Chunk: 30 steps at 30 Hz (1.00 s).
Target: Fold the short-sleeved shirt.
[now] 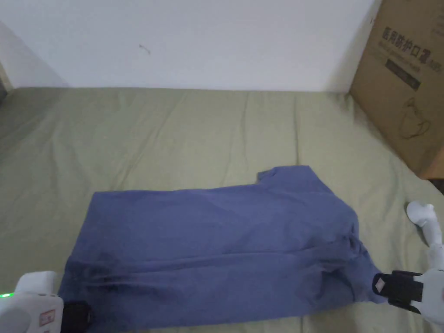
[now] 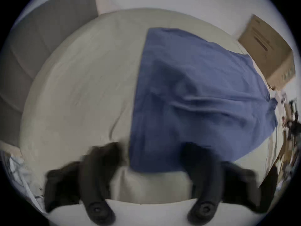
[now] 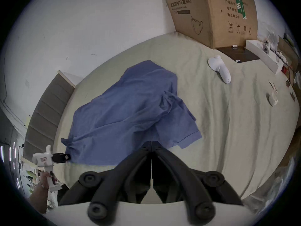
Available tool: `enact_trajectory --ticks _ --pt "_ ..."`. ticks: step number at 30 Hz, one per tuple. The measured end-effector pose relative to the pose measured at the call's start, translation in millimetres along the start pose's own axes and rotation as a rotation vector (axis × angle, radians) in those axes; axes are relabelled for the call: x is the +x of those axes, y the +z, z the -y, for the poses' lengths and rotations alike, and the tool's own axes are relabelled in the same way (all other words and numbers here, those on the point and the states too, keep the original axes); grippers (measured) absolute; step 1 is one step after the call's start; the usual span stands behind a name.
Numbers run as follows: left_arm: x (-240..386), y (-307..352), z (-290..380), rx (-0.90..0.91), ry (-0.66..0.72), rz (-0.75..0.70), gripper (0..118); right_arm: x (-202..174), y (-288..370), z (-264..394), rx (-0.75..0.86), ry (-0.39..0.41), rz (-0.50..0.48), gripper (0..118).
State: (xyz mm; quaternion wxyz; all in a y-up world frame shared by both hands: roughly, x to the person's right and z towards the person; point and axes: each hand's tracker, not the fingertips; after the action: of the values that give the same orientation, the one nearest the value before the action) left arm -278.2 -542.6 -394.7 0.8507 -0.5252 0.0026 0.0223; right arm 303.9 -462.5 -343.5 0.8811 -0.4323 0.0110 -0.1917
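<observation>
A blue short-sleeved shirt (image 1: 217, 243) lies spread on the green sheet (image 1: 173, 130), hem to the left and sleeves to the right. My left gripper (image 1: 80, 314) is at the shirt's near left hem corner. In the left gripper view the left gripper (image 2: 151, 149) is open, with the shirt's corner (image 2: 154, 161) lying between its blurred jaws. My right gripper (image 1: 376, 284) sits at the near right sleeve. In the right gripper view the right gripper (image 3: 151, 141) has its jaws pressed together on the sleeve cloth (image 3: 175, 131), and creases run toward the tips. Farther off, the left gripper (image 3: 66, 157) touches the hem.
A large cardboard box (image 1: 403, 78) stands at the bed's far right corner against the white wall. A white handheld device (image 1: 425, 221) lies on the sheet right of the shirt. A dark flat pad (image 3: 237, 54) and small items sit beyond it. A grey headboard (image 2: 40, 50) is on the left.
</observation>
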Motion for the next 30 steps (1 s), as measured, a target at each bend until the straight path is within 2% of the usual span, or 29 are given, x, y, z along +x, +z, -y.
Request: enact_trajectory --ticks 1,2,3,4,6,7,8,9,12,13,14,15,16,17,18,19,20,21,22,23,26,30 --pt "3 6 -2 -0.002 -0.001 -0.007 28 4 -2 -3 -0.001 0.011 0.016 0" --pt "6 17 -1 0.001 0.007 0.015 6 8 -6 -6 -0.003 0.022 0.039 0" --pt "5 23 -1 0.021 0.033 0.093 6 17 -12 -10 -0.004 0.028 0.056 1" --pt "7 28 -3 0.035 0.044 0.09 6 23 -18 -15 -0.009 0.031 0.064 20" --pt "9 37 -7 0.047 0.013 0.064 6 33 -35 -25 -0.04 0.03 0.072 90" --pt "7 41 -8 0.069 0.001 0.045 6 40 -48 -30 -0.075 0.02 0.072 113" --pt "5 44 -9 0.078 -0.003 0.043 6 46 -60 -34 -0.104 0.006 0.068 113" --pt "2 46 -10 0.086 0.003 0.05 6 52 -70 -39 -0.108 -0.016 0.064 113" --pt "-4 50 -14 0.086 0.027 0.061 6 66 -105 -46 -0.18 -0.069 0.13 111" --pt "-5 48 -14 0.082 0.032 0.064 6 69 -112 -47 -0.202 -0.075 0.135 97" --pt "-1 51 -14 0.08 0.039 0.061 6 69 -117 -46 -0.249 -0.064 0.141 90" --pt "-1 49 -13 0.073 0.042 0.059 6 64 -117 -43 -0.279 -0.039 0.14 84" --pt "-1 48 -13 0.065 0.044 0.058 6 56 -114 -40 -0.278 0.026 0.164 75" --pt "-1 48 -12 0.062 0.045 0.058 6 47 -106 -38 -0.251 0.106 0.216 54" --pt "2 50 -11 0.062 0.046 0.058 6 44 -100 -37 -0.237 0.12 0.194 42" --pt "3 50 -10 0.061 0.045 0.059 6 41 -92 -35 -0.231 0.082 0.161 20" --pt "3 50 -10 0.057 0.044 0.06 6 41 -85 -35 -0.219 0.075 0.172 13" --pt "2 51 -9 0.056 0.045 0.062 6 43 -79 -36 -0.207 0.051 0.144 7" --pt "2 54 -10 0.057 0.047 0.068 6 45 -72 -35 -0.203 0.016 0.104 6" --pt "0 57 -10 0.059 0.048 0.073 6 47 -64 -35 -0.199 0.017 0.109 6" --pt "-9 71 -12 0.069 0.057 0.099 5 51 -38 -29 -0.208 0.058 0.111 6" --pt "-21 92 -2 0.031 0.019 0.103 5 56 1 -7 -0.239 0.068 0.096 6"
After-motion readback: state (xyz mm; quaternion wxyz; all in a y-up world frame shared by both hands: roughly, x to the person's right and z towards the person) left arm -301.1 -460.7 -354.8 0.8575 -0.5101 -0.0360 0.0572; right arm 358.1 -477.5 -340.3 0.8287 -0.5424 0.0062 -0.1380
